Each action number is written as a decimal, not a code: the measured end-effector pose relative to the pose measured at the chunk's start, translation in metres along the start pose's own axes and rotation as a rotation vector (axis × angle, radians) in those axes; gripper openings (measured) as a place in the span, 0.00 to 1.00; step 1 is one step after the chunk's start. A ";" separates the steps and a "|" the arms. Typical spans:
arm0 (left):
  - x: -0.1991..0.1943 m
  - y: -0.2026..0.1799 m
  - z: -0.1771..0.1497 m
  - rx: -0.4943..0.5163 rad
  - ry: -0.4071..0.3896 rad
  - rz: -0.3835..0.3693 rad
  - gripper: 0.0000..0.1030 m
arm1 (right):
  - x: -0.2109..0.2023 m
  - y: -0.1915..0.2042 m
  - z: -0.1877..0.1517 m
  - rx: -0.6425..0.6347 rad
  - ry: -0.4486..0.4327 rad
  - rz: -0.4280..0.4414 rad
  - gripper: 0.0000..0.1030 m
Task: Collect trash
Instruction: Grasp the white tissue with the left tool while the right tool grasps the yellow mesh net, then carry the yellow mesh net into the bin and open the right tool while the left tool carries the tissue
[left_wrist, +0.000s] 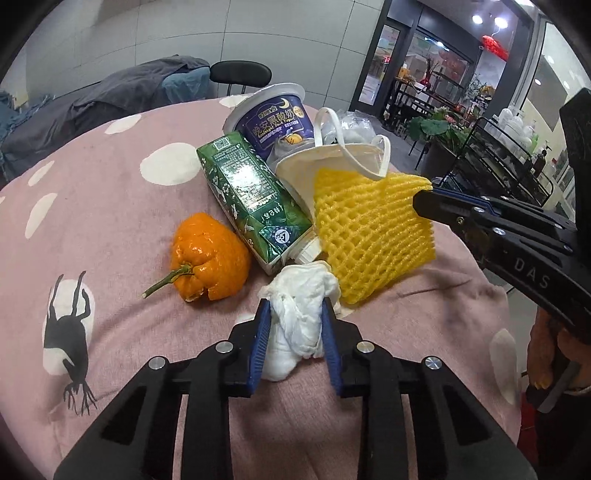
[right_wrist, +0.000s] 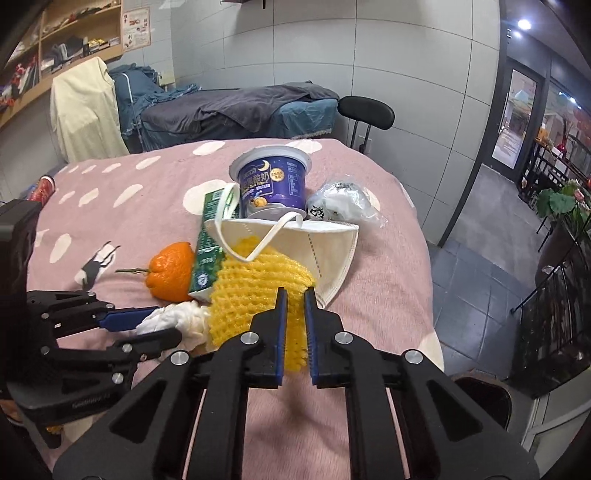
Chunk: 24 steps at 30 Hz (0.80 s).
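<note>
Trash sits heaped mid-worktop: left claw (left_wrist: 294, 334) clamps the crumpled tissue (left_wrist: 301, 302) at 6 o'clock, right claw (right_wrist: 295, 325) pinches the yellow foam net (right_wrist: 255, 291) beside it, which could drag the face mask (right_wrist: 314, 243).

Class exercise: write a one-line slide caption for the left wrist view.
Left gripper clamps a crumpled white tissue on the pink tablecloth; right gripper pinches the yellow foam net.

Trash heap on pink spotted cloth. Crumpled white tissue (left_wrist: 299, 317) nearest; yellow foam net (left_wrist: 369, 236) right of it. Green carton (left_wrist: 251, 195) lies tilted; orange peel (left_wrist: 208, 256) left. Purple yogurt cup (left_wrist: 273, 118) tipped, white mask (left_wrist: 332, 162), plastic wrapper (right_wrist: 343, 203) far.
</note>
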<state>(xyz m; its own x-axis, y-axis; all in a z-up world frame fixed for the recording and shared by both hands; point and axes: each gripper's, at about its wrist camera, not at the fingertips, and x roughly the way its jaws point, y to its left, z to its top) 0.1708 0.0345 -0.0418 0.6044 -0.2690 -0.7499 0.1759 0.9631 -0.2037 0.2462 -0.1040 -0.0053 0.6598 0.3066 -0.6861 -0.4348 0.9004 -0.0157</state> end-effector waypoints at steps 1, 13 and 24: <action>-0.003 -0.001 -0.001 0.000 -0.008 -0.002 0.25 | -0.007 0.001 -0.003 0.000 -0.010 0.003 0.10; -0.042 -0.012 -0.015 -0.045 -0.102 -0.039 0.24 | -0.079 -0.005 -0.039 0.085 -0.104 0.023 0.09; -0.049 -0.040 -0.017 -0.028 -0.127 -0.125 0.24 | -0.126 -0.054 -0.069 0.212 -0.155 -0.097 0.09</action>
<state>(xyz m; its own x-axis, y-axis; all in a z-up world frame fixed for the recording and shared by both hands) 0.1214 0.0095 -0.0078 0.6727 -0.3840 -0.6325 0.2352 0.9215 -0.3092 0.1445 -0.2121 0.0319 0.7853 0.2447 -0.5687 -0.2376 0.9674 0.0882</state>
